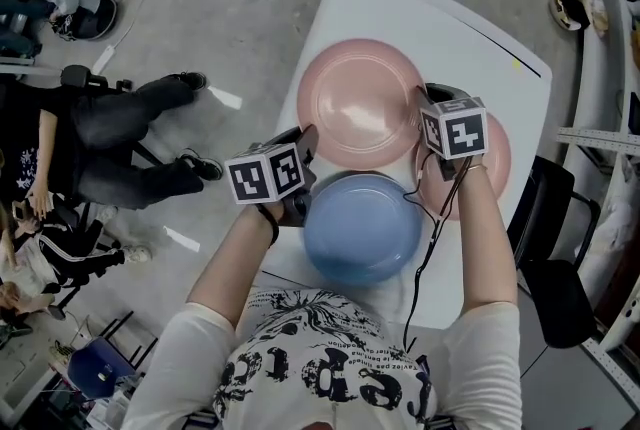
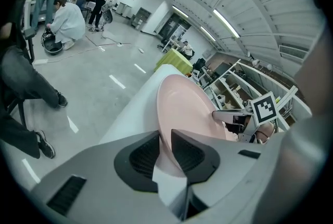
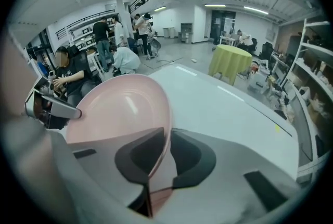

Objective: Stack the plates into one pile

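Large pink plate (image 1: 360, 98), round and glossy with a shallow well and a thin raised rim, is sitting mid-way along the white table (image 1: 400, 8), beside a smaller pink plate (image 1: 495, 163) and a smooth blue plate (image 1: 360, 228). Left gripper (image 1: 306, 140) and right gripper (image 1: 424, 100) are each pinching its rim between dark pads, on opposite sides.

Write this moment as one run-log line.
left gripper: jaws shut on middle pink plate rim | right gripper: jaws shut on its opposite rim | blue plate, right pink plate: on table
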A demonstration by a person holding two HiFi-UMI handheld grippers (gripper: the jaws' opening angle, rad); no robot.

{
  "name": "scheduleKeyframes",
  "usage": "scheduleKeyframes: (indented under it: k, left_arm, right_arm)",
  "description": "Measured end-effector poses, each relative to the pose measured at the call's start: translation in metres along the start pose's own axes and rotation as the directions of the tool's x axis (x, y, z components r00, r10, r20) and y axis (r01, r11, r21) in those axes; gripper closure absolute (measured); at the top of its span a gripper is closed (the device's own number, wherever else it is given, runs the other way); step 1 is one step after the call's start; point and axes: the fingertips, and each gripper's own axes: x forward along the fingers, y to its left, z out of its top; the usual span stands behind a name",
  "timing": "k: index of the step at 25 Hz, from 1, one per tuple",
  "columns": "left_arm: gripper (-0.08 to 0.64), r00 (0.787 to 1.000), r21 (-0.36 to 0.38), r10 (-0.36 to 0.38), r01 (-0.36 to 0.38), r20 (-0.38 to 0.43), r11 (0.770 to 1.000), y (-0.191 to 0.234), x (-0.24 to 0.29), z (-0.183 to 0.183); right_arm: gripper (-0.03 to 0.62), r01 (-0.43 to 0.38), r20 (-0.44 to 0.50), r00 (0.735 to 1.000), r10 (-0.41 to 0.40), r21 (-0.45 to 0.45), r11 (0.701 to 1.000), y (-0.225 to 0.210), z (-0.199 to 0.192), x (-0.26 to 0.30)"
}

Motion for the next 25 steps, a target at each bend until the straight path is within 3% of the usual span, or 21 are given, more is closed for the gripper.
scheduleKeyframes:
  k: [6, 12, 20, 25]
  left_arm:
    - [0.488, 0.997, 0.015, -0.029, 0.028, 0.070, 0.999, -0.009, -0.034, 0.011]
    - [0.491, 0.992, 0.059, -0.056, 0.050, 0.112, 0.997, -0.027, -0.078, 0.002]
    - [0.502, 0.992, 0.081, -0.050, 0.041, 0.114, 0.996, -0.030, -0.127, -0.050]
    - [0.508, 0.995, 0.046, -0.055, 0.051, 0.084, 0.998, -0.023, -0.147, -0.101]
  right_arm:
    - [0.551, -0.001, 0.068, 0.998, 0.001, -0.004, 1.000, 0.018, 0.019, -0.039]
    - [0.551, -0.002, 0.108, 0.994, 0.001, 0.011, 1.000, 0.040, 0.008, -0.086]
    - [0.547, -0.012, 0.106, 0.994, 0.006, 0.049, 0.999, 0.082, -0.052, -0.131]
    - [0.543, -0.015, 0.085, 0.996, 0.007, 0.094, 0.995, 0.110, -0.112, -0.150]
